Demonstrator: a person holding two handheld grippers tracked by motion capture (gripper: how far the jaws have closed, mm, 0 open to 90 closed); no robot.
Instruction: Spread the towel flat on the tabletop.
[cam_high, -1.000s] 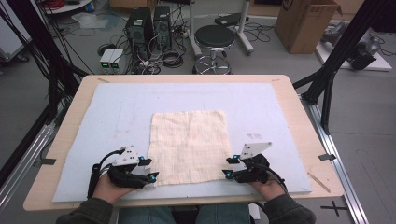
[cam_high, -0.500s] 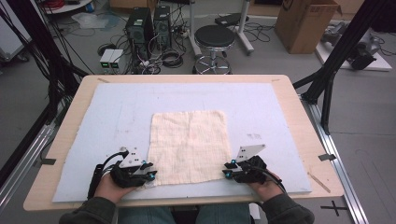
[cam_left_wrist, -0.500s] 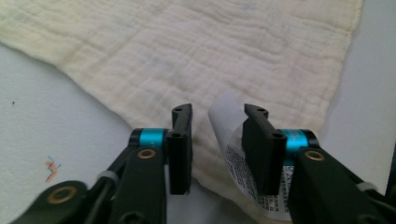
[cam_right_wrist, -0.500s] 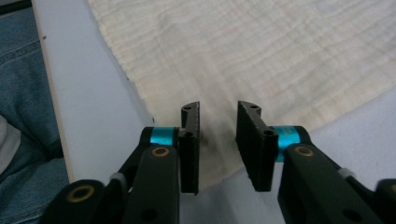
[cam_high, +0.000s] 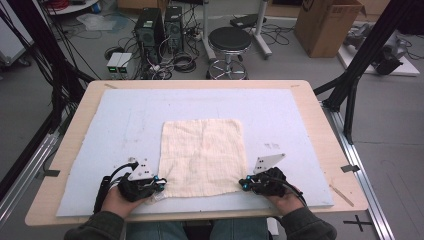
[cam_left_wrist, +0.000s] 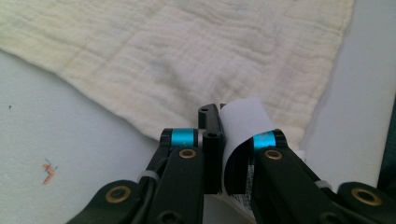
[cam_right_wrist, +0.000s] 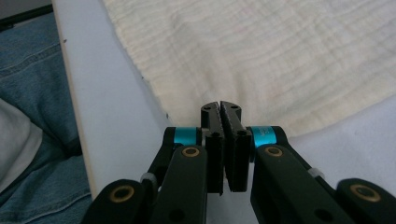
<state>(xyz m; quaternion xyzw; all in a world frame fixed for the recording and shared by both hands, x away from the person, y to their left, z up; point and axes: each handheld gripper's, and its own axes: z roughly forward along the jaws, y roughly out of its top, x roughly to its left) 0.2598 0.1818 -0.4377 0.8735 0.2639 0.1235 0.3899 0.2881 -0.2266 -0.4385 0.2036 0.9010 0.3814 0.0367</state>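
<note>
Our left gripper (cam_high: 158, 186) sits at the cloth's (cam_high: 202, 157) 7 o'clock corner; its jaws have just been closing and now pinch that corner, with a white tag (cam_left_wrist: 243, 122) curling up between them. The cloth lies flat mid-mat (cam_high: 100, 130), near edge toward us. Our right gripper (cam_high: 243, 184), at the 5 o'clock corner, has likewise just been closing and clamps that corner. Both corners look gripped, so we judge the lift or fold can start.

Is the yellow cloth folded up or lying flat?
Spread flat. The cloth lies as one open square on the blue mat, with no fold showing.
</note>
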